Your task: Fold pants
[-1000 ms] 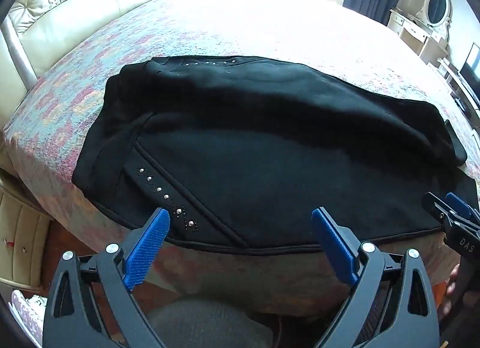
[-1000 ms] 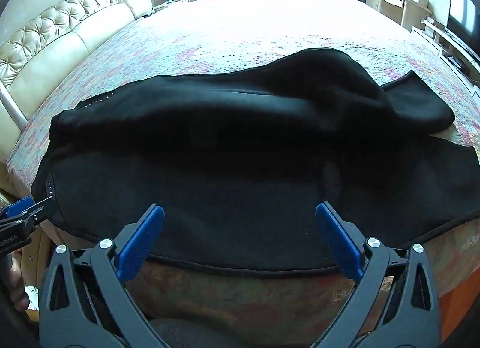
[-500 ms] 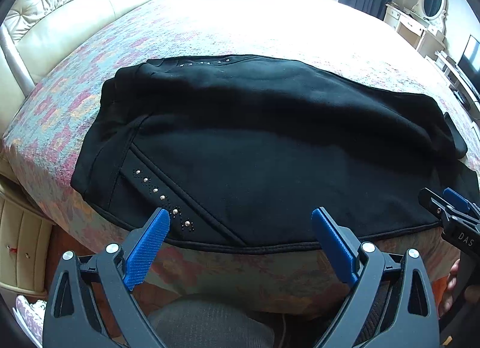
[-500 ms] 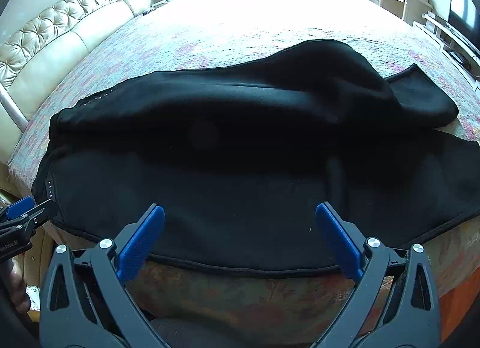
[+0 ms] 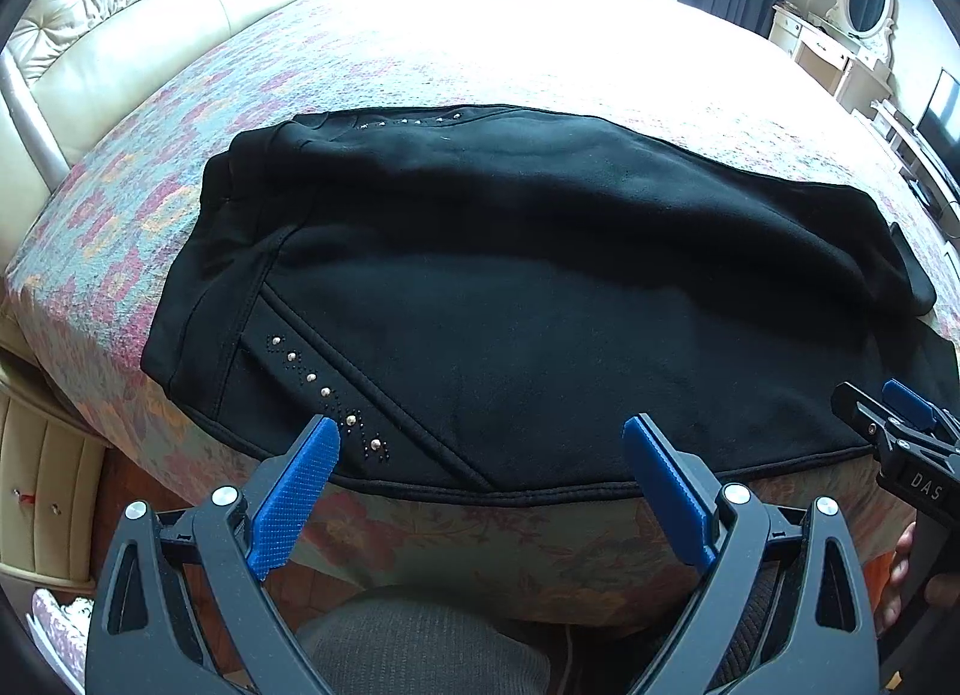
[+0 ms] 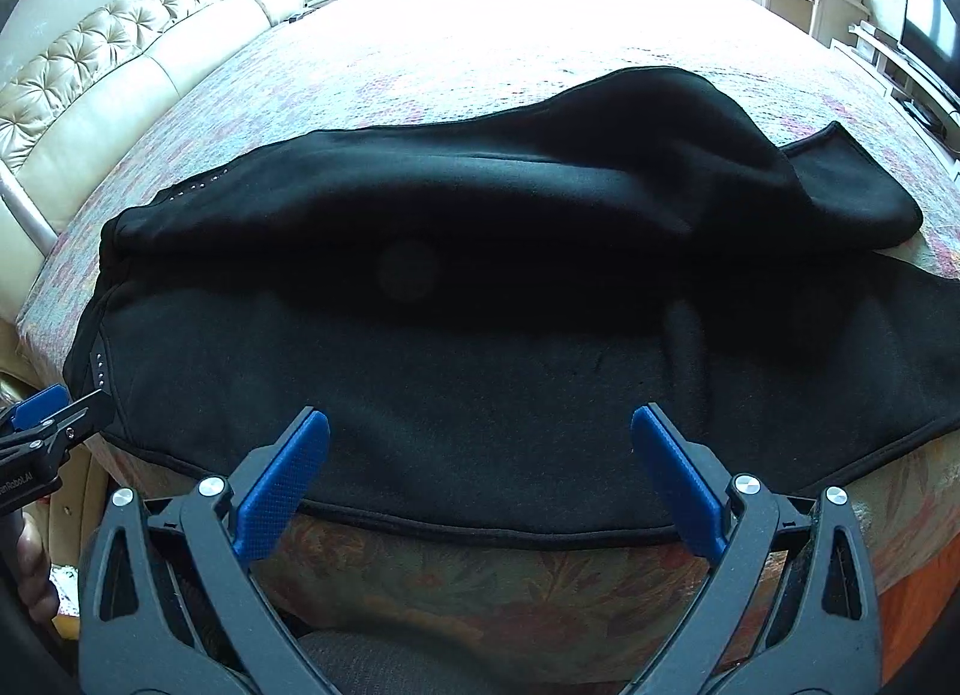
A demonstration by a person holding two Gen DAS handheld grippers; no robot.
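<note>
Black pants point(image 5: 510, 299) with small metal studs lie spread across the near edge of a bed point(image 5: 480, 53), waist to the left, legs running right. My left gripper point(image 5: 480, 449) is open just short of the pants' near hem, by the studded pocket seam. In the right wrist view the same pants point(image 6: 480, 335) show one leg end bunched and folded at the far right. My right gripper point(image 6: 480, 443) hangs open in front of the near hem, nothing between its fingers. Each gripper shows at the edge of the other's view.
A flowered bedspread point(image 6: 480, 587) covers the bed and drops over its near side. A tufted cream headboard point(image 5: 120, 35) stands at the left. A dresser with an oval mirror point(image 5: 852, 17) and a TV point(image 6: 927, 23) stand at the right. A grey knee point(image 5: 420, 647) shows below.
Both grippers have pulled back and risen slightly, so the pants sit a little farther off in both views. The pants have not moved.
</note>
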